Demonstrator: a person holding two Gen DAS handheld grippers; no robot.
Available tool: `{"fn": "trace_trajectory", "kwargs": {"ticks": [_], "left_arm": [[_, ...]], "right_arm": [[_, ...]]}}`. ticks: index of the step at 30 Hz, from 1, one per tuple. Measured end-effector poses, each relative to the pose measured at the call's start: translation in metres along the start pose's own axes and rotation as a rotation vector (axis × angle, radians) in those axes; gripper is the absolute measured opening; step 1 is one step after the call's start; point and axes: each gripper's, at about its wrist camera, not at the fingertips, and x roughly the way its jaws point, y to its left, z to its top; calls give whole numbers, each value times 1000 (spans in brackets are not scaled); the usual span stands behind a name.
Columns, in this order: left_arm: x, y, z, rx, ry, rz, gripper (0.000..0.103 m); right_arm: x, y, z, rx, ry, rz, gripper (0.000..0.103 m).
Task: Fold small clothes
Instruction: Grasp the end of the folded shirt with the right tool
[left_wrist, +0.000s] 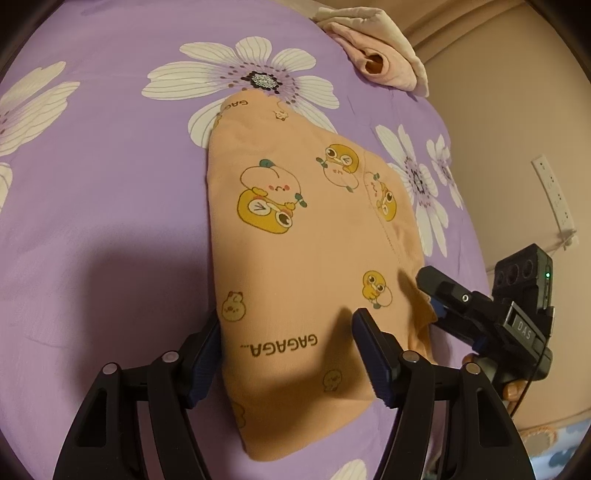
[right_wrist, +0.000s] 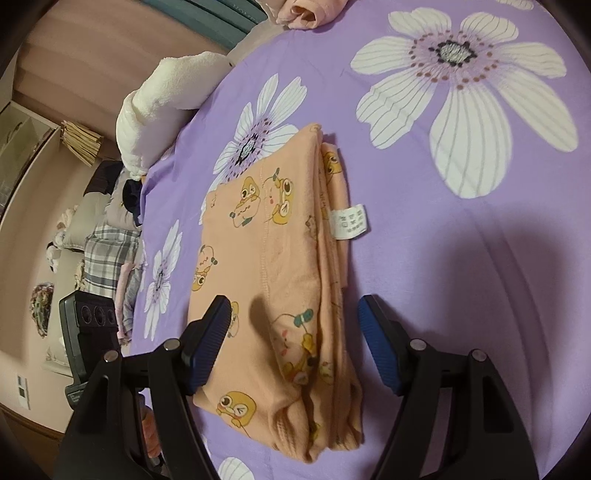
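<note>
While both claws gape empty, the left claw (left_wrist: 286, 354) hides part of the folded garment (left_wrist: 295, 240).

We see a small peach-orange garment (left_wrist: 306, 258), printed with yellow cartoon ducks, pale peach characters and the word "GAGAGA…", lying folded into a long, narrow bundle on the purple bedsheet (left_wrist: 110, 166) with its large white flowers. From the left wrist view its top surface is smooth and flat, with a stitched seam running lengthwise near one side. From the right wrist view the garment (right_wrist: 280, 266) shows several stacked layers along one long edge, and a small white care label (right_wrist: 351, 221) sticks out from that edge onto the sheet. Its far end overlaps the petals of one printed flower.
</note>
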Motion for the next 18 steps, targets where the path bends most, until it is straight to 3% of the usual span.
{"fn": "trace_trajectory", "kwargs": {"ticks": [18], "left_arm": [[14, 0, 16, -26, -28, -45, 74]], "right_arm": [[20, 11, 4, -61, 6, 16, 71]]}}
